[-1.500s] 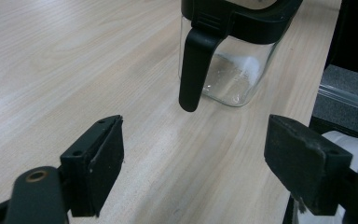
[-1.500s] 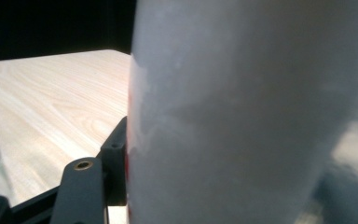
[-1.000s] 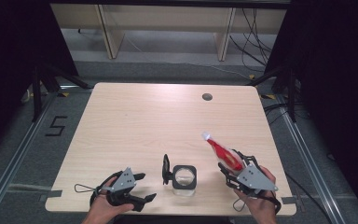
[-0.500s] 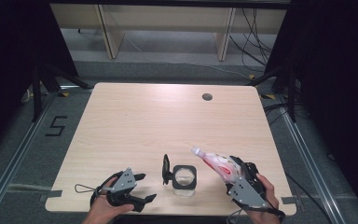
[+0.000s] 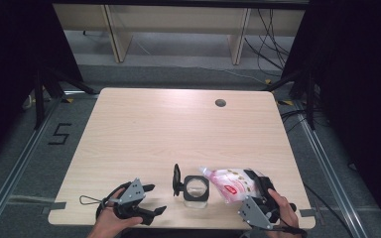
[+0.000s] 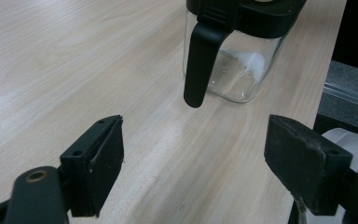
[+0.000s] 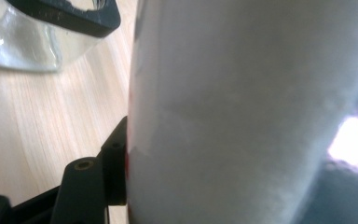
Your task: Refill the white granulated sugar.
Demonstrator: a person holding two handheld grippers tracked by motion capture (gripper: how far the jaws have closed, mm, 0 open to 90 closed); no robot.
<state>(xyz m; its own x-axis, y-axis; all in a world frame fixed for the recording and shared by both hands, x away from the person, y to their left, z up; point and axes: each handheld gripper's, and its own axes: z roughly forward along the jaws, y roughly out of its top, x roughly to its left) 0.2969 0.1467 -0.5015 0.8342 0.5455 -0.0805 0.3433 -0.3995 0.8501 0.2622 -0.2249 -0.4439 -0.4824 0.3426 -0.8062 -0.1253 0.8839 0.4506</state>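
A square glass jar point(image 5: 196, 189) with a black rim stands near the table's front edge, its black lid point(image 5: 177, 179) flipped open to its left. A little white powder lies in the jar point(image 6: 235, 63). My right gripper point(image 5: 252, 187) is shut on a white plastic bag point(image 5: 229, 182) with a red label. The bag lies tilted, its tip reaching the jar's right rim. In the right gripper view the bag point(image 7: 242, 116) presses against one finger point(image 7: 114, 163), with the jar point(image 7: 23, 44) just beyond. My left gripper point(image 5: 155, 198) point(image 6: 196, 154) stands open left of the jar, holding nothing.
The light wooden table point(image 5: 144, 129) has a round cable hole point(image 5: 221, 103) at its far right. Its front edge point(image 5: 79, 218) runs just under both hands. Black metal frames and grey floor surround the table.
My right gripper has swung the bag down from pointing up and back to lying tilted left, its tip now at the jar's rim. The left gripper and jar have not moved.
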